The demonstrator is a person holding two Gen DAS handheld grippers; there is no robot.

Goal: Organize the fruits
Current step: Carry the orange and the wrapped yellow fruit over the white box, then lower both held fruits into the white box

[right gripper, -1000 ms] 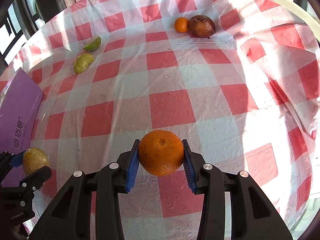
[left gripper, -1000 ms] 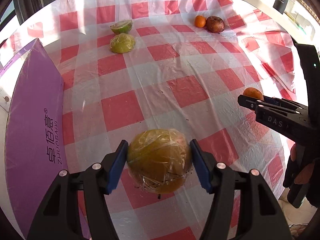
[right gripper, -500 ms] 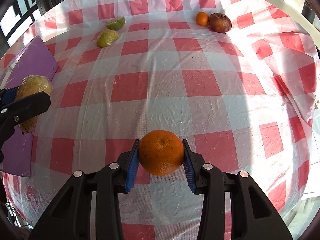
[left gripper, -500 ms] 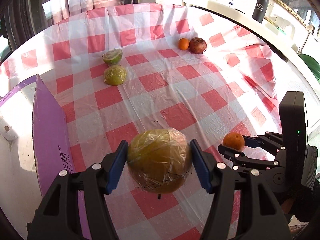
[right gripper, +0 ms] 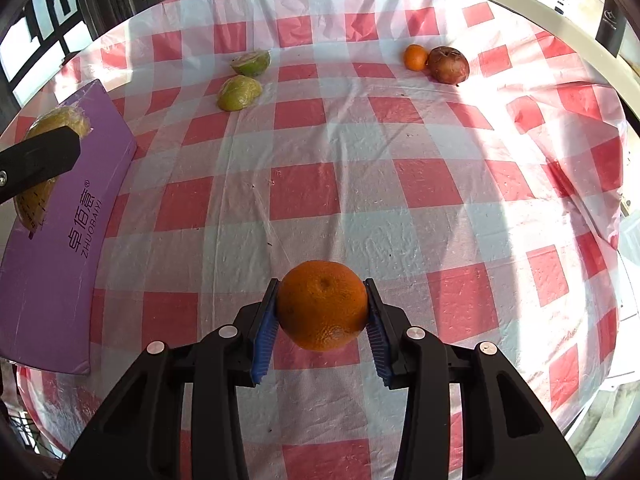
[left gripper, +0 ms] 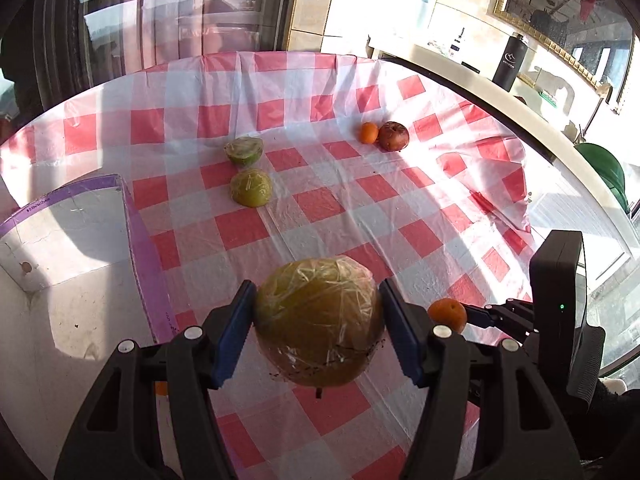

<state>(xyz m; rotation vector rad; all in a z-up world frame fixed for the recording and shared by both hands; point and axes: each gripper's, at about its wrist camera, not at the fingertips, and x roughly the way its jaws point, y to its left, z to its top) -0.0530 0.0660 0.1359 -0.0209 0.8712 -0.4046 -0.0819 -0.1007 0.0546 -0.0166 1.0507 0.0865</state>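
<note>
Purple box [left gripper: 60, 280] lies open at far left, just left of and below the left gripper [left gripper: 318, 322], which clamps a wrapped yellow-green fruit [left gripper: 318, 320]; nothing stands between. Right gripper [right gripper: 322, 306], farther from the box, clamps an orange [right gripper: 322, 304]. Two lime halves [left gripper: 248, 170], a small orange [left gripper: 369, 133] and a dark red fruit [left gripper: 394, 136] rest well beyond on the checked cloth [left gripper: 320, 200].

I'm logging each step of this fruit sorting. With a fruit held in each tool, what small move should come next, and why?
Probably carry the left tool and its wrapped yellow-green fruit leftward over the open purple box and lower it in. The fruit is clamped clear of the cloth and the box is right beside it. The right tool holds its orange.
</note>
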